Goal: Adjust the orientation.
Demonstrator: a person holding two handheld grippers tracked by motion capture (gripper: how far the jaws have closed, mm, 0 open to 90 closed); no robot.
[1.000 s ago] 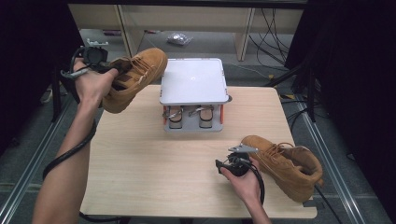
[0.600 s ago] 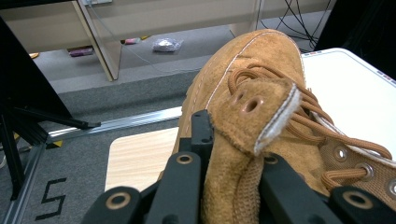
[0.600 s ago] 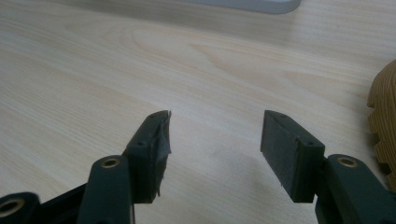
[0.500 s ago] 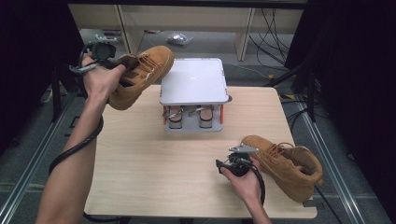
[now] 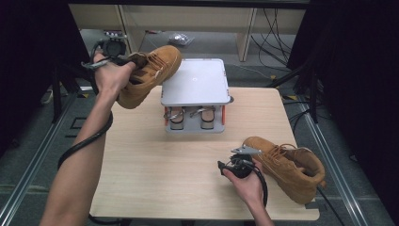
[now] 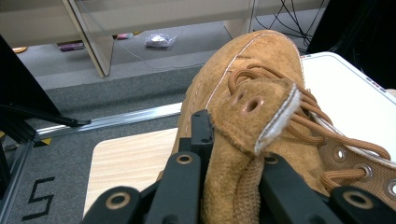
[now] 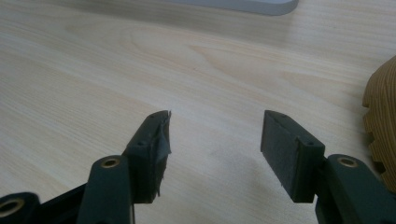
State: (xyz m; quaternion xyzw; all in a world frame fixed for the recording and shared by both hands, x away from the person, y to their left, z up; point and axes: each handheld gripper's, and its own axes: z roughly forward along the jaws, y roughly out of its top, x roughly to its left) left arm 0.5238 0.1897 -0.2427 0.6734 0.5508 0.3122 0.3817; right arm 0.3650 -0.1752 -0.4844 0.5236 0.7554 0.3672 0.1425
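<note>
Overhead, my left gripper [image 5: 123, 60] clamps the tongue of a tan boot [image 5: 149, 75], held in the air beside the grey rack [image 5: 195, 82]. Right gripper [image 5: 240, 160]: jaws apart, empty, low over the table [image 5: 155, 174], second boot [image 5: 289, 167] just beside it.

The table [image 5: 197, 160] is seen from above (looking forward and down); each gripper view is taken close along its jaws, and the raised boot [image 5: 148, 75] [image 6: 261, 116] is shared.
</note>
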